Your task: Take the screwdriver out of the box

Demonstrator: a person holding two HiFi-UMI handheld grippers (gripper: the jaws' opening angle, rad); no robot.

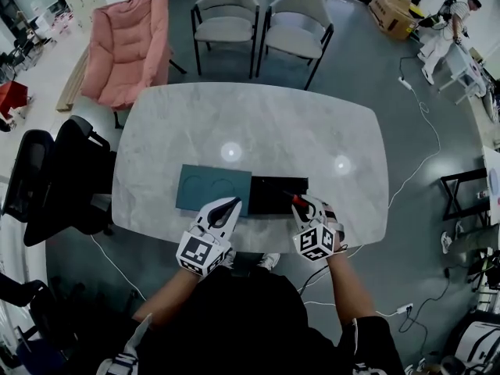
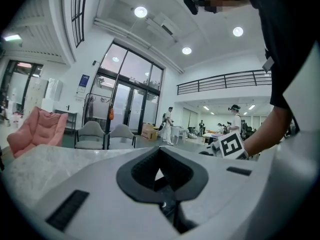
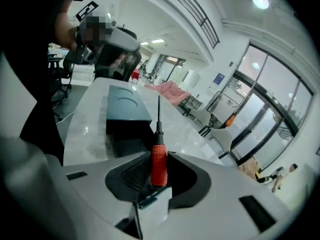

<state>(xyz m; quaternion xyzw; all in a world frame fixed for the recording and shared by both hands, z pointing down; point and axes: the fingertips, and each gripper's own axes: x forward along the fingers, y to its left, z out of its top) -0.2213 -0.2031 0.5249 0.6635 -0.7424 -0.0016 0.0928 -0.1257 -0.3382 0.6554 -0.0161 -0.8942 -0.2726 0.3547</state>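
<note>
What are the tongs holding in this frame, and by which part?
Right tongs grip the screwdriver by its red handle, shaft pointing away from them. Left tongs hold nothing.

1 red-handled screwdriver [image 3: 159, 156], 1 black box [image 1: 278, 197], 1 teal lid [image 1: 212, 187], 2 grippers: left gripper [image 1: 227, 208] and right gripper [image 1: 306, 204], 1 marble table [image 1: 258, 116], 2 grey armchairs [image 1: 226, 14] [image 1: 297, 23], 1 pink lounge chair [image 1: 129, 45], 1 black office chair [image 1: 55, 174], 1 cardboard carton [image 1: 391, 10], 2 light reflections [image 1: 230, 151] [image 1: 342, 164] on the tabletop
</note>
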